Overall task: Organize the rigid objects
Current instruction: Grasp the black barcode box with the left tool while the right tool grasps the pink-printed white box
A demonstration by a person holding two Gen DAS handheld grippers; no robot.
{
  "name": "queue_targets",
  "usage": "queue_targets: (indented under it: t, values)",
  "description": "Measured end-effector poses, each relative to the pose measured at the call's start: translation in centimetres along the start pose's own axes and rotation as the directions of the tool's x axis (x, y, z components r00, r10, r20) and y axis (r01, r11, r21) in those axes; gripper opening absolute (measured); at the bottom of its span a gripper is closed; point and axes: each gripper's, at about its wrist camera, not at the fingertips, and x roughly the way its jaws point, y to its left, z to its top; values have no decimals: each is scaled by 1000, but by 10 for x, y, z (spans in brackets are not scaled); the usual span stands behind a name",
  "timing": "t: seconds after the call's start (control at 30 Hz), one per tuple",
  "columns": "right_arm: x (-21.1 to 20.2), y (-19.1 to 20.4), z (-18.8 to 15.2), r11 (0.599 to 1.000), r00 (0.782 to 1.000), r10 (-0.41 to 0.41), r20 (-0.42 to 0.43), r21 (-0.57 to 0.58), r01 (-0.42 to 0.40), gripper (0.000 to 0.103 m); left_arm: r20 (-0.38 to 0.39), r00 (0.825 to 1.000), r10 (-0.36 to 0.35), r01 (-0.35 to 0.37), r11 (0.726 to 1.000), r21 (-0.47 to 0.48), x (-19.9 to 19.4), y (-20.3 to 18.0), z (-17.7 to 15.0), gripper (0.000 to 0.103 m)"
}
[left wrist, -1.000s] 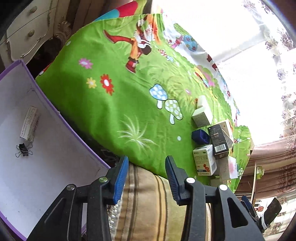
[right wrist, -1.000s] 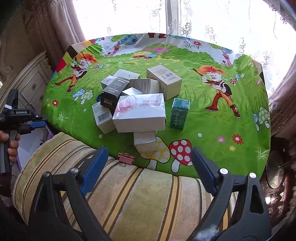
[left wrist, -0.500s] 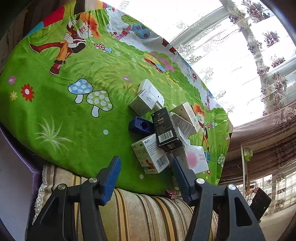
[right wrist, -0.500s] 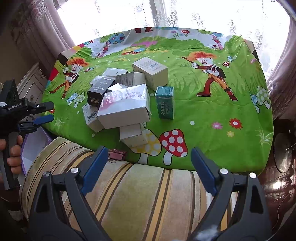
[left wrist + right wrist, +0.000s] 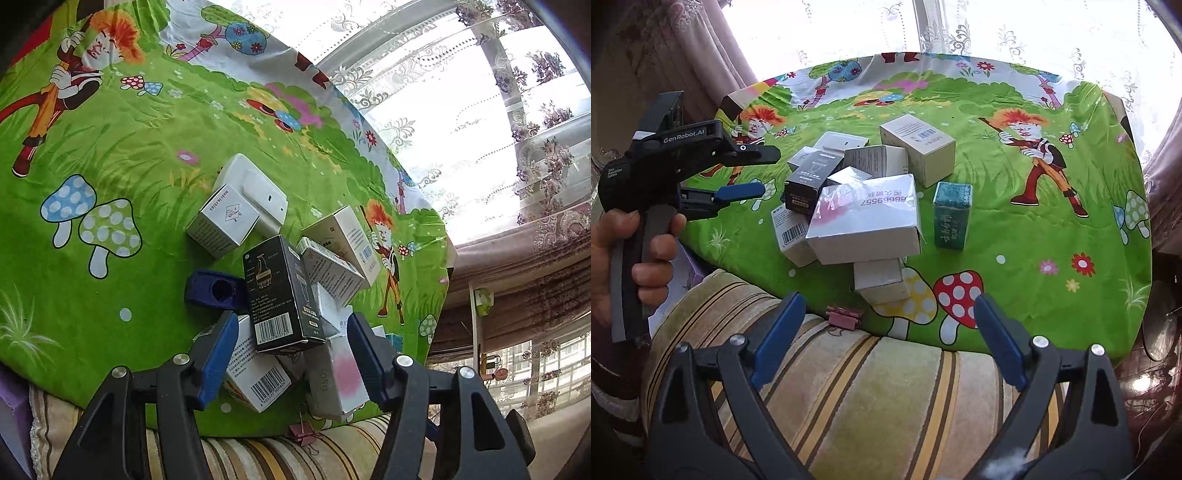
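A pile of small boxes lies on the green cartoon cloth [image 5: 1015,221]: a black box [image 5: 277,295] on top, a white barcode box [image 5: 258,373], a large white-and-pink box [image 5: 866,218], a beige box [image 5: 916,147] and a teal box [image 5: 951,216] standing apart. A dark blue piece [image 5: 216,290] lies beside the black box. My left gripper [image 5: 291,319], also seen from the right wrist [image 5: 768,172], hovers at the pile's left side; its jaws are opening and hold nothing. My right gripper [image 5: 888,300] hangs over the striped cushion, jaws wide, still opening, nothing between them.
A striped cushion [image 5: 886,387] runs along the table's near edge, with a pink binder clip [image 5: 844,317] on it. A purple box [image 5: 690,266] sits low at the left, beside a hand on the left gripper's handle. Lace curtains and a bright window lie behind the table.
The left wrist view swung away from the purple box and over to the pile of boxes, and its jaws spread wider. The right gripper stayed over the cushion.
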Motion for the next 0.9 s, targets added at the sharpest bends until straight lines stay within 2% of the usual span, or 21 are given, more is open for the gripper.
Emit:
queue_targets:
  t: [0.33, 0.6, 0.9]
  values:
    - [22, 14, 23, 999, 1000, -10, -3, -43, 10, 96, -92, 996, 15, -16, 1000, -11, 32, 9, 19, 62]
    - [35, 21, 30, 998, 1000, -16, -13, -63, 15, 97, -140, 990, -20, 17, 999, -27, 46, 12, 23, 62]
    - [49, 31, 36, 993, 998, -61, -16, -106, 59, 97, -153, 988, -30, 29, 1000, -10, 50, 11, 25, 62]
